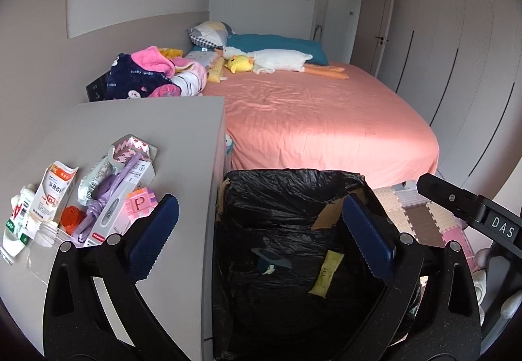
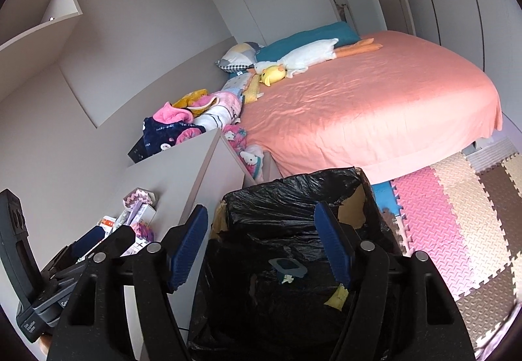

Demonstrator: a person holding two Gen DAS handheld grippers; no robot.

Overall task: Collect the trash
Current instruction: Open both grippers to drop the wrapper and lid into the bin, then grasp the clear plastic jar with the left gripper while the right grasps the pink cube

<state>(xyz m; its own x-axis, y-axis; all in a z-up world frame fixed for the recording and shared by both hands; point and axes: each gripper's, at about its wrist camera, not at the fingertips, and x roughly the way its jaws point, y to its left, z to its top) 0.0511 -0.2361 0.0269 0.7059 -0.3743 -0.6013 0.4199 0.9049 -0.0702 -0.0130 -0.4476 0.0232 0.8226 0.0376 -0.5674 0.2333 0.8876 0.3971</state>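
A cardboard bin lined with a black bag (image 1: pixel 293 191) (image 2: pixel 293 194) stands on the floor beside a grey cabinet (image 1: pixel 130 126) (image 2: pixel 182 172). Inside lie a yellow sachet (image 1: pixel 326 273) (image 2: pixel 337 295) and a dark blue wrapper (image 1: pixel 270 261) (image 2: pixel 287 266). On the cabinet top sits a pile of trash: a torn white carton (image 1: pixel 53 194), a red cap (image 1: pixel 72 218), a purple cord (image 1: pixel 107 194), a pink block (image 1: pixel 138 203) and a boxed item (image 1: pixel 130 172). My left gripper (image 1: pixel 261 230) is open and empty over the bin's near edge. My right gripper (image 2: pixel 261 247) is open and empty above the bin.
A bed with a pink sheet (image 1: pixel 310 119) (image 2: pixel 375 106) lies behind, with clothes (image 1: pixel 153 74), pillows and plush toys (image 1: pixel 270 61). Foam floor mats (image 2: pixel 456 214) lie right of the bin. Wardrobe doors (image 1: pixel 456 67) line the right wall.
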